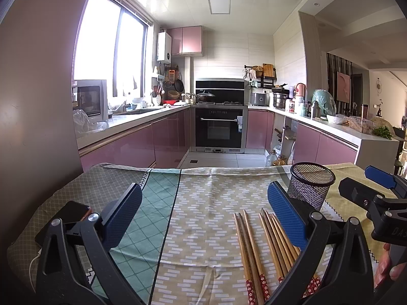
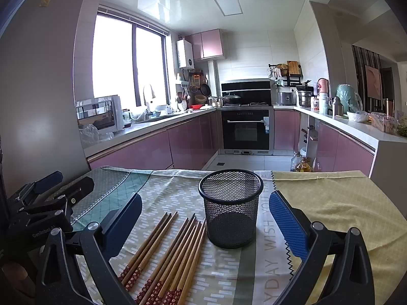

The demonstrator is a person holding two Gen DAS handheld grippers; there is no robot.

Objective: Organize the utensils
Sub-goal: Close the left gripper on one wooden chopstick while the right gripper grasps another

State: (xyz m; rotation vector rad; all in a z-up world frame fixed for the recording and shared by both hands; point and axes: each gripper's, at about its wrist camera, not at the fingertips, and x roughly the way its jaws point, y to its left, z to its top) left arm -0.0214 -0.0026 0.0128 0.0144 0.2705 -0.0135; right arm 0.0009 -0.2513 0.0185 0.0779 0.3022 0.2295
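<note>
Several wooden chopsticks (image 1: 262, 249) with red patterned ends lie side by side on the tablecloth, tips pointing away. Right of them stands an empty black mesh cup (image 1: 311, 185), upright. My left gripper (image 1: 203, 213) is open above the cloth, its right finger over the chopsticks, holding nothing. In the right wrist view the chopsticks (image 2: 168, 251) lie just left of the mesh cup (image 2: 230, 211). My right gripper (image 2: 206, 225) is open, with the cup between its fingers and untouched. Each gripper shows in the other's view, the right gripper (image 1: 366, 183) and the left gripper (image 2: 63, 181), both open.
A patterned tablecloth (image 1: 203, 198) covers the table. A phone (image 1: 73, 213) on a cable lies at the left edge. A hand (image 1: 389, 267) holds the right gripper. Beyond the table's far edge is a kitchen with pink cabinets and an oven (image 2: 245, 129). A wall (image 1: 38, 101) stands close on the left.
</note>
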